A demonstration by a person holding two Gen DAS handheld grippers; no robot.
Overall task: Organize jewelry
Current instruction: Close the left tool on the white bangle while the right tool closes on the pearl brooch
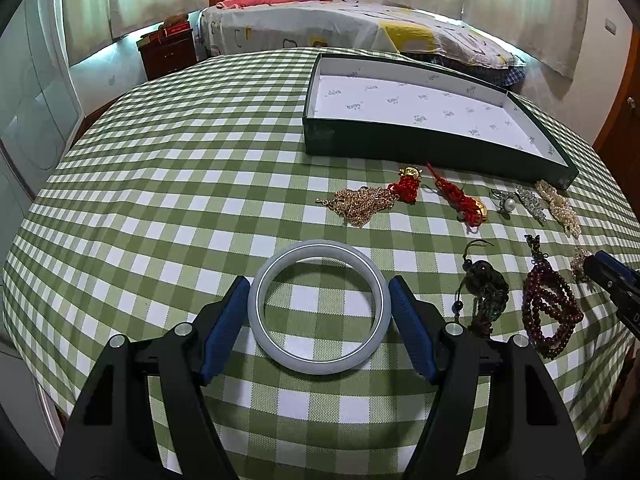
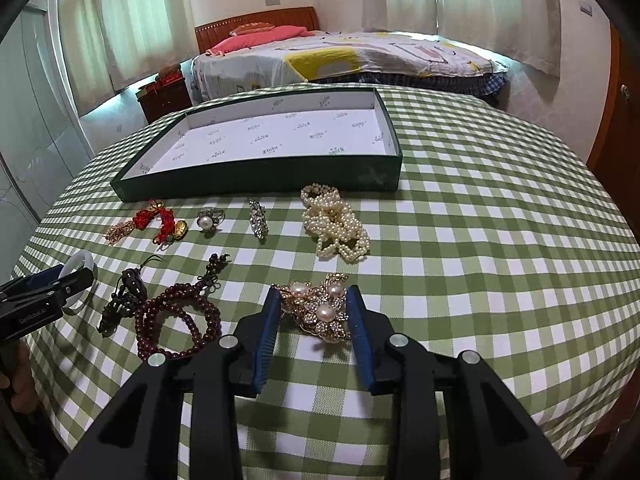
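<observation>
A pale jade bangle (image 1: pixel 320 250) lies flat on the green checked tablecloth. My left gripper (image 1: pixel 318 284) spans it, with both blue pads against its outer rim. A gold brooch with pearls (image 2: pixel 320 312) sits between the pads of my right gripper (image 2: pixel 314 292), which touch its two sides. The dark green box (image 2: pixel 260 178) with a white printed lining stands empty behind the jewelry. In the right wrist view the left gripper (image 2: pixel 60 280) and the bangle (image 2: pixel 80 258) show at the far left. The right gripper (image 1: pixel 608 272) enters the left wrist view at the right edge.
Loose on the cloth: a gold chain (image 1: pixel 360 202), red knotted charms (image 1: pixel 464 204), a pearl ring (image 2: pixel 208 222), a rhinestone clip (image 2: pixel 258 220), a pearl strand (image 2: pixel 336 224), dark red beads (image 2: pixel 180 320) and a dark pendant (image 2: pixel 124 296). A bed (image 2: pixel 360 60) stands beyond the table.
</observation>
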